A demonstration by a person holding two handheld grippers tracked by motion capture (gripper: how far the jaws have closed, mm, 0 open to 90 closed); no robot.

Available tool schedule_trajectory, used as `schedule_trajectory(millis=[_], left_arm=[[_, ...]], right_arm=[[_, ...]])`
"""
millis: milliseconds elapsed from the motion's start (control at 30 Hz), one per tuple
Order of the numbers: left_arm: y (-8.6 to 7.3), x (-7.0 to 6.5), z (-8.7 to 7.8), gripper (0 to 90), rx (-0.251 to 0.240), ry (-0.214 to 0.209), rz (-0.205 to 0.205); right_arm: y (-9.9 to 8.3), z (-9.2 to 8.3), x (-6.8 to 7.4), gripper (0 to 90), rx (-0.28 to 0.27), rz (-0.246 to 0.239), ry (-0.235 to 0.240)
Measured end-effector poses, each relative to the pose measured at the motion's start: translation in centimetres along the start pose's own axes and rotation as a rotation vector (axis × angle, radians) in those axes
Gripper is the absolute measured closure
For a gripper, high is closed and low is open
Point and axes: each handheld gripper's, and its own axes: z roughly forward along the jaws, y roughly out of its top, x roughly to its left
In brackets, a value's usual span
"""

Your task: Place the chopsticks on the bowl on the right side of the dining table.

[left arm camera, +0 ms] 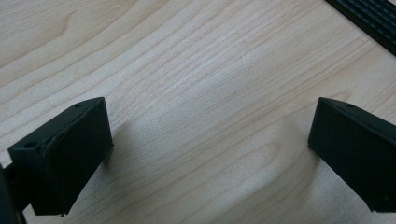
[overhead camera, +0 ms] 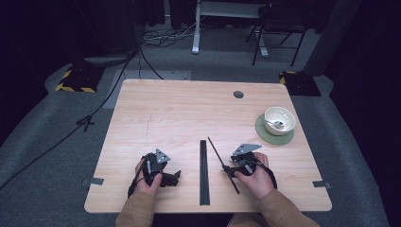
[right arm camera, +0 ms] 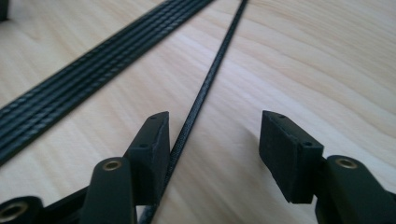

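Note:
A flat row of several thin black rods (overhead camera: 204, 172) lies lengthwise in the middle of the wooden table (overhead camera: 189, 113). One single black rod (overhead camera: 222, 163) lies apart from it, slanting to the right. In the right gripper view this rod (right arm camera: 205, 88) runs between the jaws of my right gripper (right arm camera: 215, 144). It lies close along the left jaw, a wide gap separates it from the other jaw, and the row of rods (right arm camera: 93, 79) lies to the left. My left gripper (left arm camera: 210, 154) is open over bare wood, with the row's edge (left arm camera: 369, 16) at the top right.
A white bowl (overhead camera: 280, 119) with a spoon (overhead camera: 276, 124) in it sits on a green mat (overhead camera: 265, 135) at the right side of the table. A round cable hole (overhead camera: 238, 94) lies near the far edge. Cables and chair legs are on the floor beyond.

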Motion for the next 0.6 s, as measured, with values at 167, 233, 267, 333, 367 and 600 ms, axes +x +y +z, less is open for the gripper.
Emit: schedule_trajectory(millis=[167, 233, 267, 333, 367, 600], left_arm=[[0.0, 0.0, 0.0, 0.0, 0.0, 0.0, -0.004], [0.0, 0.0, 0.0, 0.0, 0.002, 0.0, -0.003], [0.0, 0.0, 0.0, 0.0, 0.002, 0.001, 0.0], [0.0, 0.0, 0.0, 0.0, 0.003, 0.0, -0.001], [0.0, 0.0, 0.0, 0.1, 0.005, -0.001, -0.003], [-0.1, 0.0, -0.1, 0.1, 0.004, -0.001, -0.003]], right_arm=[[0.3, -0.5, -0.1, 59.1, -0.012, -0.004, 0.044], [0.6, -0.4, 0.0, 65.1, -0.001, -0.016, 0.058], [0.7, -0.3, 0.1, 66.9, 0.001, -0.019, 0.064], [0.9, -0.2, 0.2, 70.5, 0.014, -0.023, 0.077], [0.9, 0.0, 0.2, 71.7, 0.019, -0.028, 0.078], [1.2, 0.4, -0.8, 82.1, 0.055, -0.022, 0.057]])
